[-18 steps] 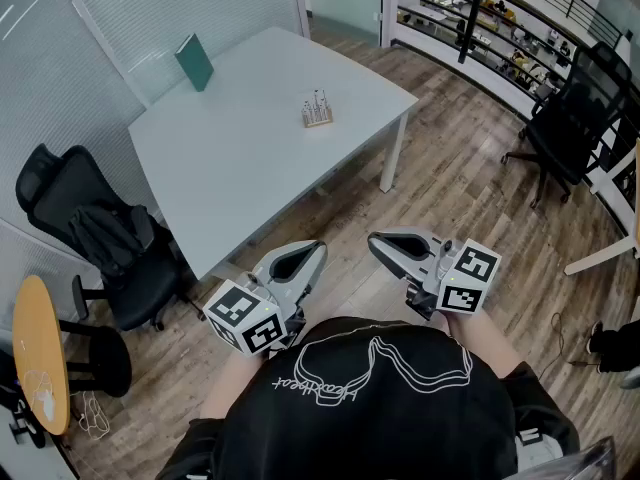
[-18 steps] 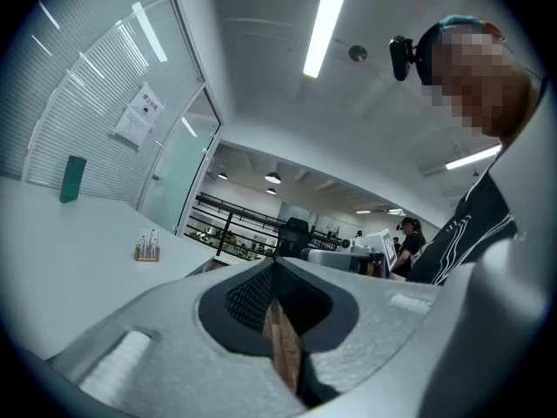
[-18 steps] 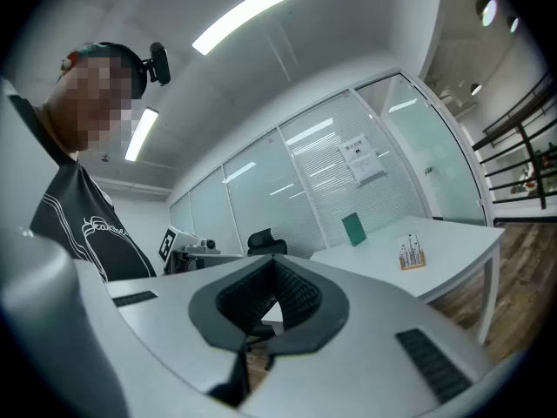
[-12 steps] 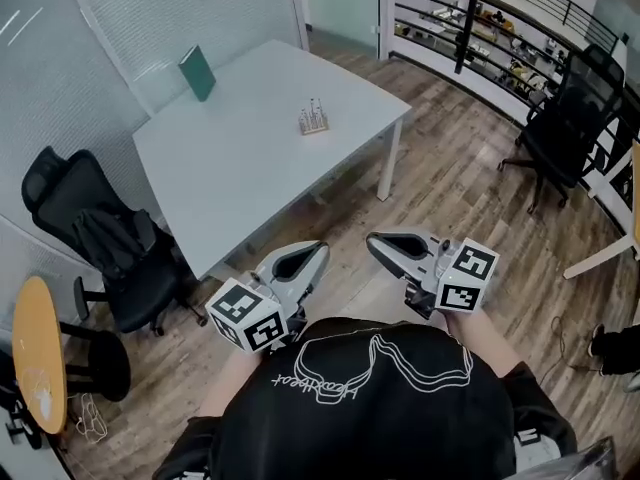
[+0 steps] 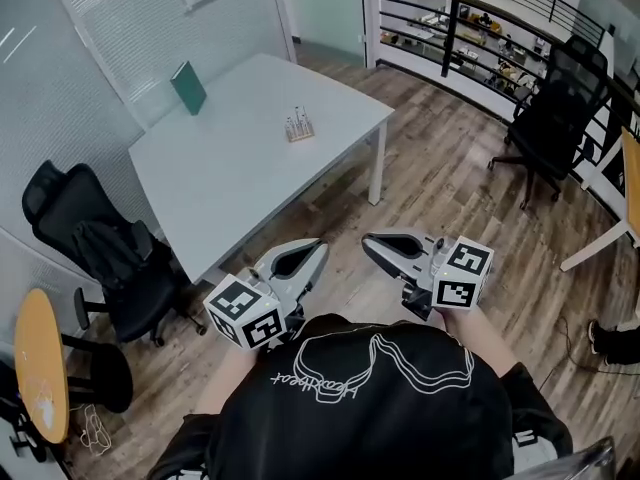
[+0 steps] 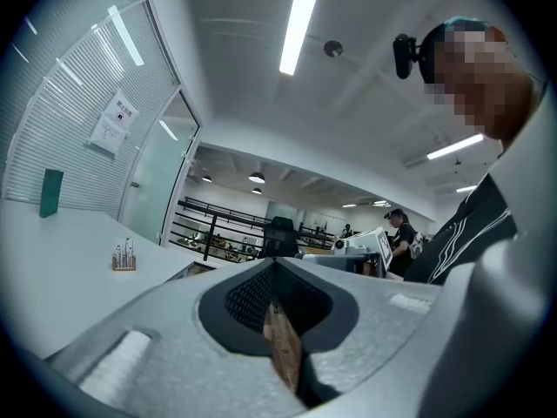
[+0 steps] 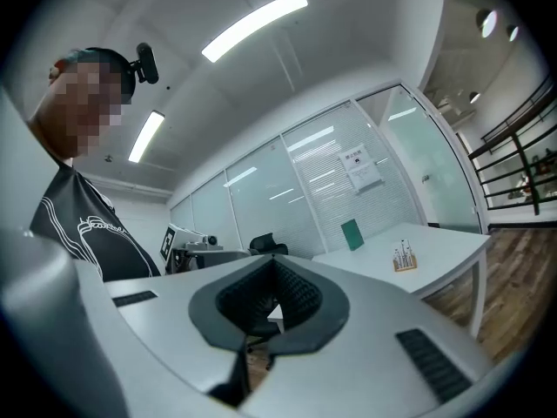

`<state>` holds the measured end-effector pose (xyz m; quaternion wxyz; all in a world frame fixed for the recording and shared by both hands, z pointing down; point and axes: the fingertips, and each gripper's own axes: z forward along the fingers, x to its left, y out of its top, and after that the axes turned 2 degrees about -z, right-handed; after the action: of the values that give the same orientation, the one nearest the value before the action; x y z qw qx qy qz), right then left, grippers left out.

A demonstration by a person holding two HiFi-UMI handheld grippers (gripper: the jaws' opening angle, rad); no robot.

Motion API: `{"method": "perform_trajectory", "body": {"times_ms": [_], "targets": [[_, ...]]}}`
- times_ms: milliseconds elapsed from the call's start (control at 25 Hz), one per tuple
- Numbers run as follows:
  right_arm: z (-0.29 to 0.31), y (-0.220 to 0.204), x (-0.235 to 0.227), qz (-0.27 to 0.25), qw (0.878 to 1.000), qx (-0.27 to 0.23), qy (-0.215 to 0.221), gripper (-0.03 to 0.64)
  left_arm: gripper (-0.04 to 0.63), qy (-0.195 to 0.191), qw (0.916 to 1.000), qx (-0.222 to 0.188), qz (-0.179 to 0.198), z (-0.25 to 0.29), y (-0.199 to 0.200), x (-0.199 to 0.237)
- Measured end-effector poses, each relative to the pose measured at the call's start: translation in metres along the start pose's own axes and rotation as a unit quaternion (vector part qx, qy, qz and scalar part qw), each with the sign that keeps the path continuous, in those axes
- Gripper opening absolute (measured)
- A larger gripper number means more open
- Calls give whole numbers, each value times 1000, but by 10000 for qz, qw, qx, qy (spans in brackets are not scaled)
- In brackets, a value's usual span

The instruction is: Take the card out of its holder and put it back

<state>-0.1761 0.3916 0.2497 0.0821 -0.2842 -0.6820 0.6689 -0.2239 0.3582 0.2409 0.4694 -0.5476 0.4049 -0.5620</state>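
Head view: desk [image 5: 230, 178] has drifted up-left vs half a sec ago, person not at it yet. Left gripper [image 5: 320, 247] & right gripper [image 5: 367, 241] level at chest, jaws closed on nothing. Green holder [image 5: 188, 87], prob. w/ card, upright at desk's far corner, untouched; task not begun

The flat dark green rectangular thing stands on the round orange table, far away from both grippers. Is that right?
Not quite. The flat dark green rectangular thing stands on the big white table, not on a round orange one; the head view shows this. The rest is right: it is far away from the left gripper and the right gripper.
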Motion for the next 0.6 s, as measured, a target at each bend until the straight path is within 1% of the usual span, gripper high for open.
{"method": "perform_trajectory", "body": {"times_ms": [160, 280, 400, 520, 600], "targets": [[-8, -4, -1, 56, 9999, 15, -97, 9, 14, -28, 9999, 70, -76, 3, -6, -4], [-10, -7, -11, 155, 9998, -12, -128, 9, 14, -92, 9998, 120, -144, 12, -11, 0], [-6, -13, -20, 144, 9998, 69, -111, 9, 14, -119, 9994, 196, -241, 21, -19, 10], [-6, -18, -36, -51, 9991, 285, -298, 9, 14, -118, 9988, 242, -403, 34, -24, 25], [-4, -15, -56, 15, 9990, 247, -376, 9, 14, -153, 9986, 258, -435, 48, -23, 39]]}}
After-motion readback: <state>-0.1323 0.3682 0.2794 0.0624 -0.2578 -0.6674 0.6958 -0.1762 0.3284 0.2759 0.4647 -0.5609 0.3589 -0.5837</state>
